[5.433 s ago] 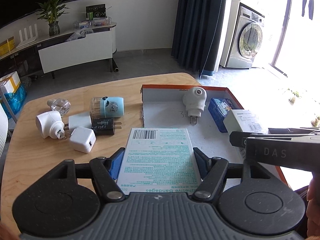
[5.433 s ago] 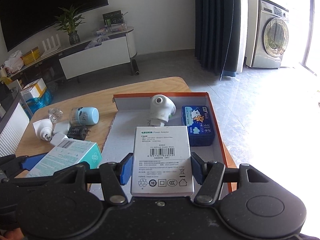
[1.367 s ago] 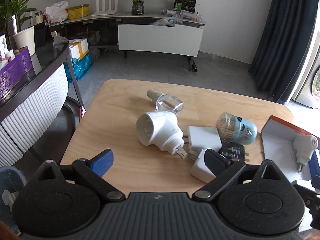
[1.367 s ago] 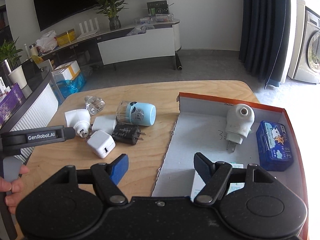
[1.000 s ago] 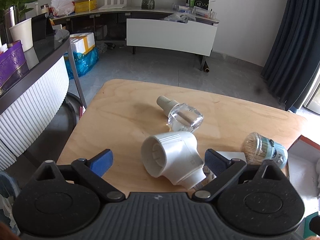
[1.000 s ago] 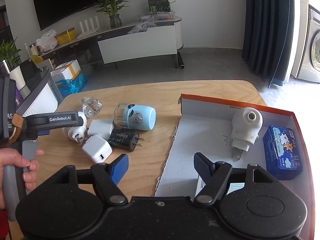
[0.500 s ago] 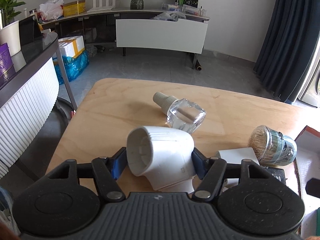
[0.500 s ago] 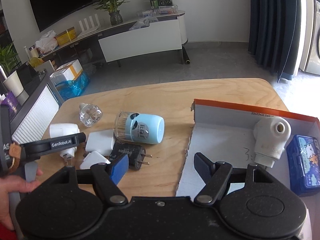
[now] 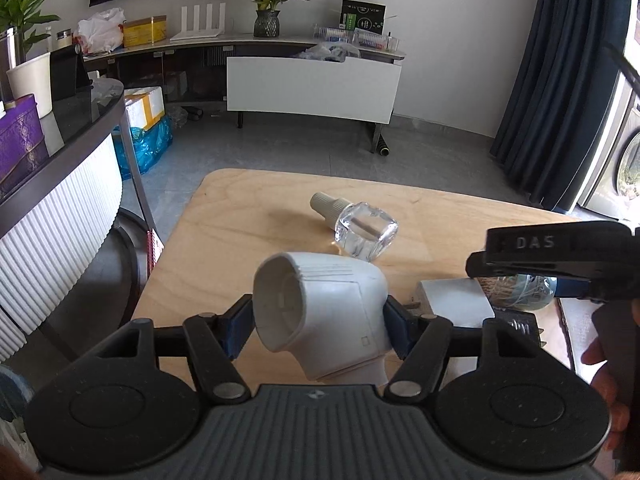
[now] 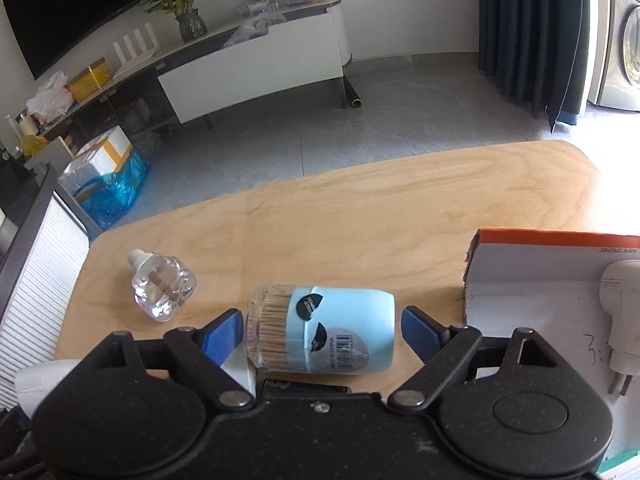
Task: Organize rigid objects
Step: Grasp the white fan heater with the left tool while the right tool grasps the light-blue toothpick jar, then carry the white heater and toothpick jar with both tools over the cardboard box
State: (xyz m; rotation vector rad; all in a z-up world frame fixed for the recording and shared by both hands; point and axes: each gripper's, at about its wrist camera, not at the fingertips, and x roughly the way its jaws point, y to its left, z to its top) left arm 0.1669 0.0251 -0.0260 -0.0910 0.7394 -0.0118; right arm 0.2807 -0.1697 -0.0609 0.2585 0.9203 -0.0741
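Note:
My left gripper (image 9: 318, 322) is shut on a white plug-in vaporizer (image 9: 324, 312) and holds it over the wooden table (image 9: 248, 216). My right gripper (image 10: 322, 330) is open, with the light blue toothpick jar (image 10: 324, 330) lying on its side between its blue pads (image 10: 224, 332), not squeezed. A clear glass refill bottle (image 10: 162, 288) lies left of the jar; it also shows in the left wrist view (image 9: 360, 230). A white charger block (image 9: 456, 304) and a black plug (image 9: 520, 326) lie beside the jar.
An orange-rimmed cardboard box (image 10: 556, 240) sits at the table's right with a second white vaporizer (image 10: 622, 312) in it. The right gripper's black body (image 9: 560, 260) crosses the left wrist view. A white ribbed counter (image 9: 52, 240) stands off the table's left edge.
My left gripper has stayed shut on the white vaporizer and lifted it slightly. My right gripper has moved forward and down so the blue toothpick jar now lies between its open fingers.

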